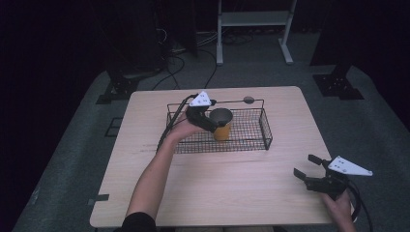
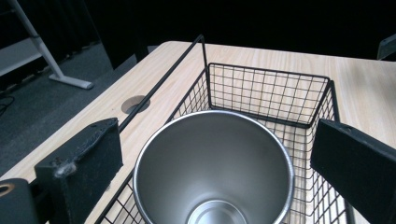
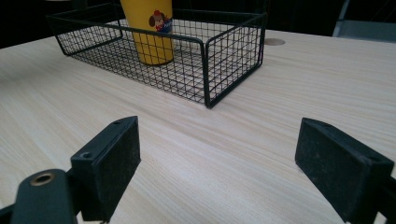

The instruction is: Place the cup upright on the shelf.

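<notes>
A yellow cup [image 1: 222,129] with a steel inside stands upright in a black wire basket [image 1: 266,129] at the middle of the wooden table. My left gripper [image 1: 212,123] hangs over the cup, open. In the left gripper view its jaws stand on either side of the cup's rim [image 2: 212,158], a small gap on each side. My right gripper [image 1: 304,165] hovers open near the table's front right corner with nothing between its jaws. In the right gripper view the cup [image 3: 152,32] shows a cartoon print inside the basket [image 3: 205,46].
The basket's thin handle bar [image 1: 232,102] runs along its far side. A round grommet hole [image 1: 248,100] lies in the table behind the basket. Bare wood [image 1: 217,188] stretches in front of the basket. A white frame [image 1: 254,29] stands on the floor beyond.
</notes>
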